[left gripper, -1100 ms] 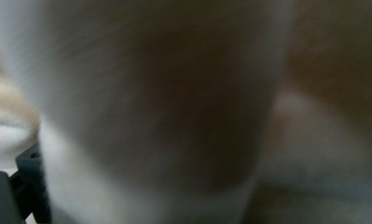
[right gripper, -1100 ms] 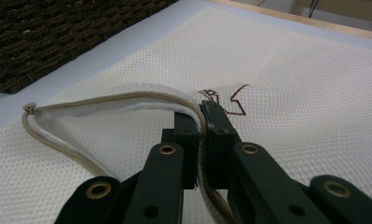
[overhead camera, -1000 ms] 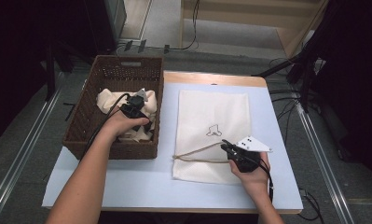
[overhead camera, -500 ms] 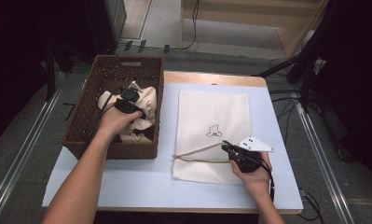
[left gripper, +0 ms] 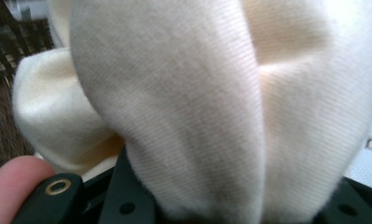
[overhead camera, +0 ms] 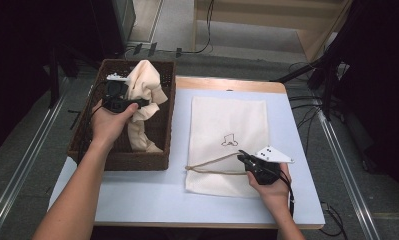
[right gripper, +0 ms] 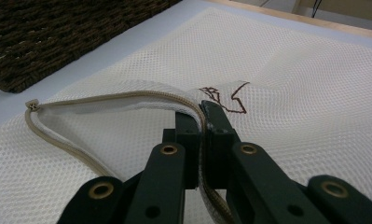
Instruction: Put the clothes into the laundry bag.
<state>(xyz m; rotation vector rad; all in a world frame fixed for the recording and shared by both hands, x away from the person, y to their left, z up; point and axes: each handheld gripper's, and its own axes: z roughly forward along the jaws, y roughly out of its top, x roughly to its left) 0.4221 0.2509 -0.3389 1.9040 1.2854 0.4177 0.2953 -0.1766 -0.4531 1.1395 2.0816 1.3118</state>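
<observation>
Cream cloth (overhead camera: 143,95) clamped in left gripper (overhead camera: 137,103), mesh bag (overhead camera: 229,130) zipper edge in right gripper (overhead camera: 243,159)

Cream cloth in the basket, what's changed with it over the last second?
The left tongs have just been closing and now grip the cream cloth, lifting it so it stands above the wicker basket with its tail still inside. The right tongs stayed put, pinching the zipper edge of the mesh bag, which holds its mouth open.
</observation>
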